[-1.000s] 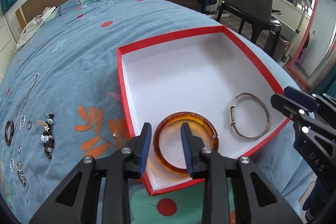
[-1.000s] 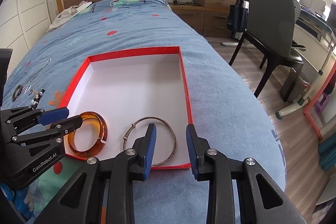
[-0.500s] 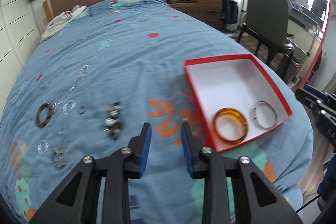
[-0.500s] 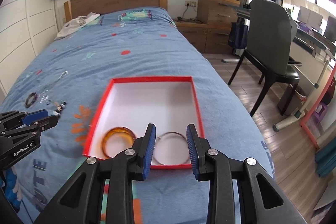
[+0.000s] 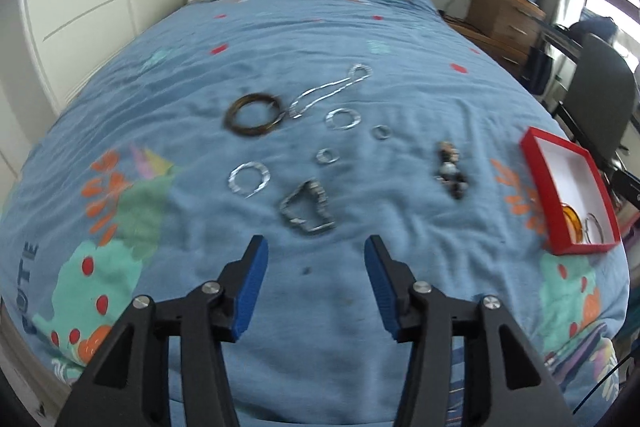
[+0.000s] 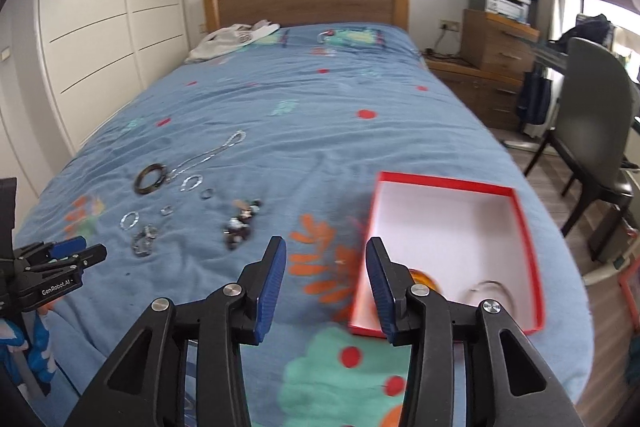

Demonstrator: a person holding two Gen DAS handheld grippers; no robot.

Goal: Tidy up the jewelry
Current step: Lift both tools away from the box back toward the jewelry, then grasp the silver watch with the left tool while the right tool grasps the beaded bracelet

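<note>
Jewelry lies scattered on the bed ahead of the left gripper (image 5: 314, 251), the silver chain bracelet (image 5: 307, 209) nearest, just beyond its empty, opening jaws. Right gripper (image 6: 326, 259), also opening and empty, hangs tilted down beside the red box (image 6: 532, 251), farther away.

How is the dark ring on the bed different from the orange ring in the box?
The dark bangle is brown-black; the orange bangle is amber. The dark bangle lies loose on the blue bedspread; the orange bangle sits inside the red box, beside a thin silver bangle. Both lie flat and ungripped.
</note>
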